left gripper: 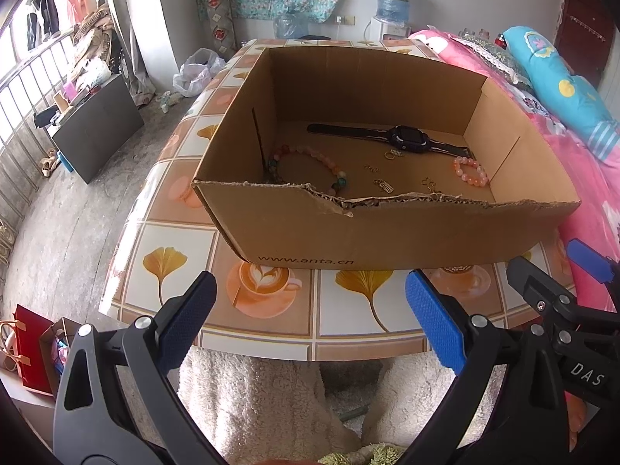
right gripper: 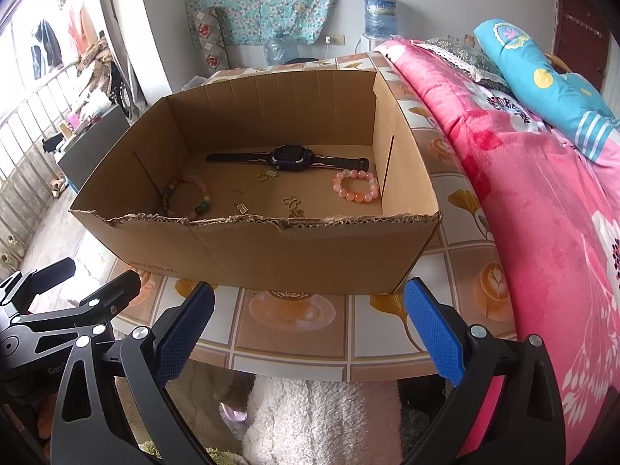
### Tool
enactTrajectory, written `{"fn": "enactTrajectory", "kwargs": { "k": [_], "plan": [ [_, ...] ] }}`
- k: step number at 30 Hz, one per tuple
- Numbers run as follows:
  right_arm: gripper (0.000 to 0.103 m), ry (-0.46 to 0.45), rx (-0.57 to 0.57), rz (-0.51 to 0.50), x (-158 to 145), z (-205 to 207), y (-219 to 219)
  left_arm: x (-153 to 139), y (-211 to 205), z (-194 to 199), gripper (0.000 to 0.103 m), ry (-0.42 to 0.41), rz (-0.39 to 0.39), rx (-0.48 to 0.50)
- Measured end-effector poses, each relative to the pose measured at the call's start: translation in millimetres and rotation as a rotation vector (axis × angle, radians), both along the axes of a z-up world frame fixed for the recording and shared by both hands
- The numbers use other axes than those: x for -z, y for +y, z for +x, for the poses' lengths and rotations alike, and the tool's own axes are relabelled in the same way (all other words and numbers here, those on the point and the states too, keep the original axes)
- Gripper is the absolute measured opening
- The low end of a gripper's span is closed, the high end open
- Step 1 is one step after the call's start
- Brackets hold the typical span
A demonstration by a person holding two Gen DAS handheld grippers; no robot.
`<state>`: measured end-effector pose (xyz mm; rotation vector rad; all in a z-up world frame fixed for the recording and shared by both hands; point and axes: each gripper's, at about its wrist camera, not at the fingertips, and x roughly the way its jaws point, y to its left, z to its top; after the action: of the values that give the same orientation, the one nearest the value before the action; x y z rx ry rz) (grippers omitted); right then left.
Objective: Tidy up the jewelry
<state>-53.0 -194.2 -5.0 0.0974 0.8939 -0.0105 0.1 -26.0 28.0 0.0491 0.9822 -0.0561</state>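
Tiled-pattern table (left gripper: 170, 232), open cardboard box (left gripper: 387, 232) resting on it

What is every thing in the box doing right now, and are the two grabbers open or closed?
Cardboard box: open on top, near rim torn.
Watch: lying flat, strap stretched out.
Pink bracelet: flat, by the right wall.
Mixed-colour bracelet: flat, by the left wall.
Small gold charms: scattered loose on the floor.
Left gripper: open, empty, outside the box.
Right gripper: open, empty, outside the box.
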Motion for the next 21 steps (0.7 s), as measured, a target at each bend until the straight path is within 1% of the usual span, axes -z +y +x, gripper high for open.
{"fn": "enactTrajectory", "kwargs": {
  "k": [21],
  "plan": [
    [0.096,0.016,0.009,0.003,1.7,1.4,-0.6,3.7,-0.3,5.0,0.094,0.011,-0.003,0.000]
  ]
}}
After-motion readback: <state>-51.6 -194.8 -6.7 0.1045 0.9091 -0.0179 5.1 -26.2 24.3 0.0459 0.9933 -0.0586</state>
